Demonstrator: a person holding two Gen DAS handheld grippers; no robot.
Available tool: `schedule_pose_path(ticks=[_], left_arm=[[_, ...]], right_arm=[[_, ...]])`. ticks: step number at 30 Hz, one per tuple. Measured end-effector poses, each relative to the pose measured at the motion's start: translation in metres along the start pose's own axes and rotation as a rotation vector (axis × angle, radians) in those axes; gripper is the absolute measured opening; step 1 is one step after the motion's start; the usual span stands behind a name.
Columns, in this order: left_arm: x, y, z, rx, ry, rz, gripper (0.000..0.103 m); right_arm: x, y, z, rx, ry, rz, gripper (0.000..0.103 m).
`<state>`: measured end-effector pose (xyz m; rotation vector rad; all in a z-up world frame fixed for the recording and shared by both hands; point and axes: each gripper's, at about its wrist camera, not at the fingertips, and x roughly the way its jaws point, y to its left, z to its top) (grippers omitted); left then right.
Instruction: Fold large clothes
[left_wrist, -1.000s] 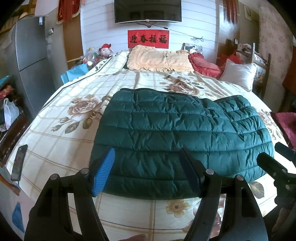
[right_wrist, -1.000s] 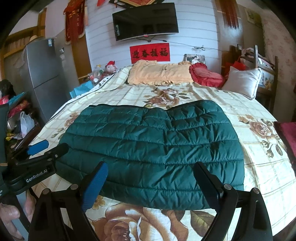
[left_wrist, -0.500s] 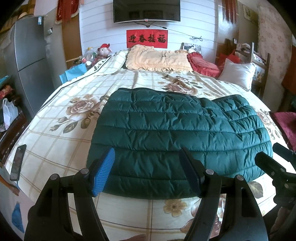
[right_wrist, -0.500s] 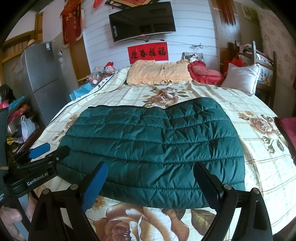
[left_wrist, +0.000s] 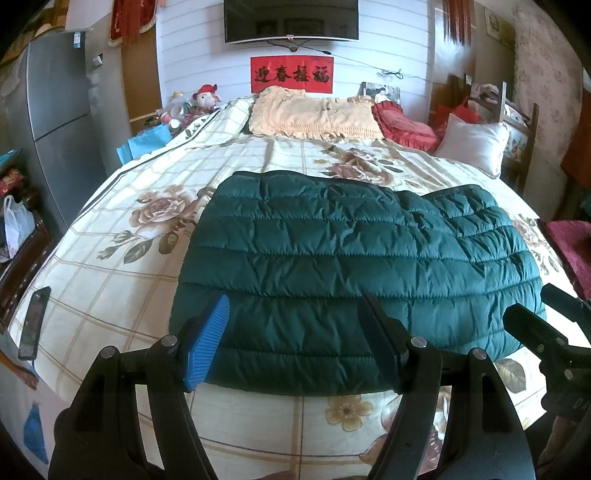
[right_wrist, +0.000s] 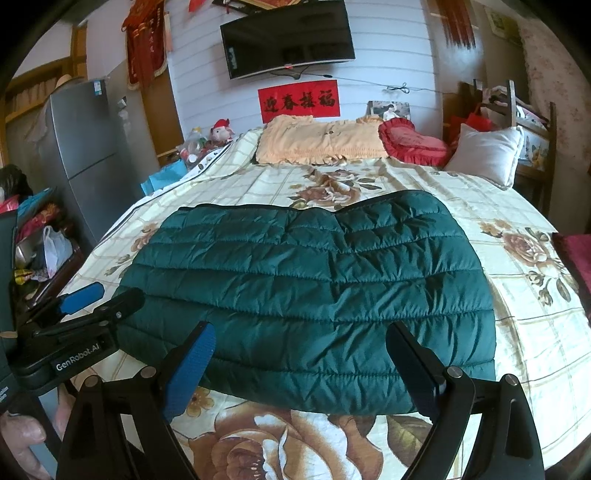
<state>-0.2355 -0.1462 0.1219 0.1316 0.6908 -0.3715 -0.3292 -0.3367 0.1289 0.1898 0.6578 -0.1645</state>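
A dark green quilted down jacket (left_wrist: 343, 273) lies folded flat on the floral bed cover, also in the right wrist view (right_wrist: 306, 284). My left gripper (left_wrist: 293, 314) is open and empty, held just above the jacket's near left edge. My right gripper (right_wrist: 301, 339) is open and empty above the jacket's near edge, further right. Each gripper shows in the other's view: the right one at the right edge (left_wrist: 546, 332), the left one at the left edge (right_wrist: 85, 314).
The bed (left_wrist: 110, 258) carries a cream pillow (left_wrist: 314, 116), a red cushion (left_wrist: 402, 127) and a white pillow (left_wrist: 472, 147) at its head. A phone (left_wrist: 35, 323) lies at the bed's left edge. A grey fridge (left_wrist: 55, 122) stands left.
Both grippers have drawn back and risen slightly, so the jacket sits a bit lower and farther in view. The jacket has not moved and both grippers stay open.
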Motion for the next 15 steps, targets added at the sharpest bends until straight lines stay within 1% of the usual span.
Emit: schedule_pose_path(ticks=[7, 10, 15], left_arm=[[0.005, -0.004, -0.003, 0.004, 0.01, -0.005, 0.072], [0.007, -0.003, -0.005, 0.008, 0.005, -0.019, 0.072], [0.01, 0.003, -0.004, -0.008, 0.015, -0.03, 0.072]], right_arm=[[0.004, 0.0, -0.001, 0.003, 0.012, 0.009, 0.092], [0.006, -0.001, -0.001, 0.005, 0.015, 0.011, 0.092], [0.007, -0.003, -0.001, 0.009, 0.014, 0.008, 0.092]])
